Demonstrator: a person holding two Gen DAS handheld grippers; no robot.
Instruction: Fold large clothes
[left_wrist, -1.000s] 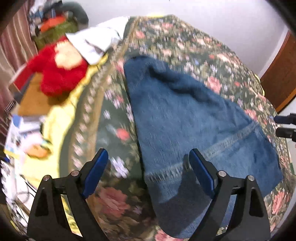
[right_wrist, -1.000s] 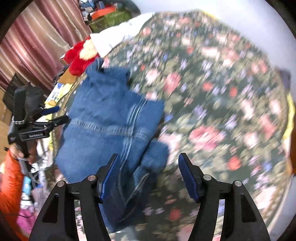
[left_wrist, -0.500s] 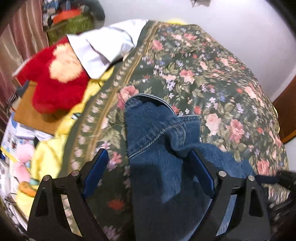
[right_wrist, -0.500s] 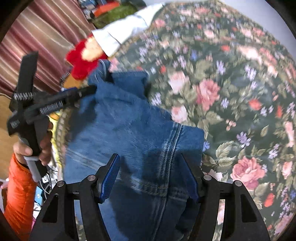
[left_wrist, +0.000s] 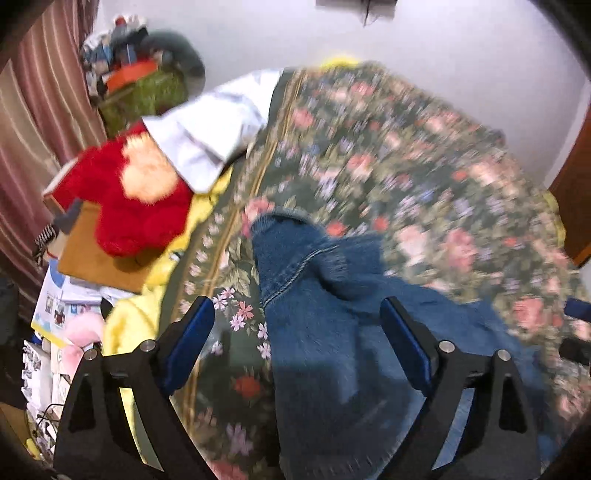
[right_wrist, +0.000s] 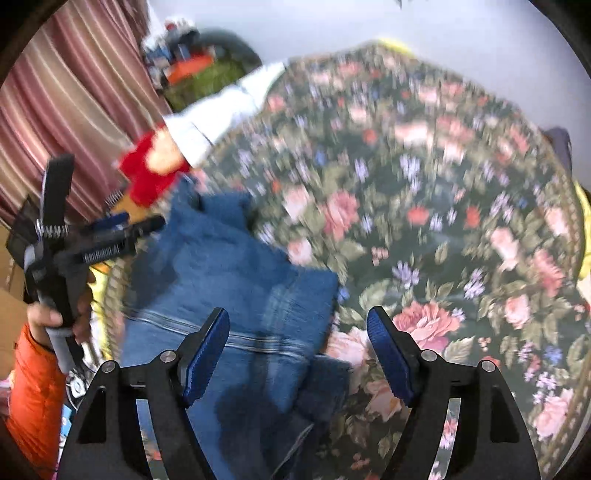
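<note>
With both grippers' jaws wide and empty above the folded blue denim jeans (left_wrist: 332, 354) at lower centre, a shallow, blur-hidden pinch might spill layers.

The floral bedspread (left_wrist: 424, 177) is smeared by motion blur in both views. The jeans (right_wrist: 229, 280) are cut off by the lower edge, and the shelf clutter (left_wrist: 125, 62) cannot be identified.

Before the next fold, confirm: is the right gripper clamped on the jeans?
No. The right gripper is wide open above the jeans, nothing between its pads.
</note>
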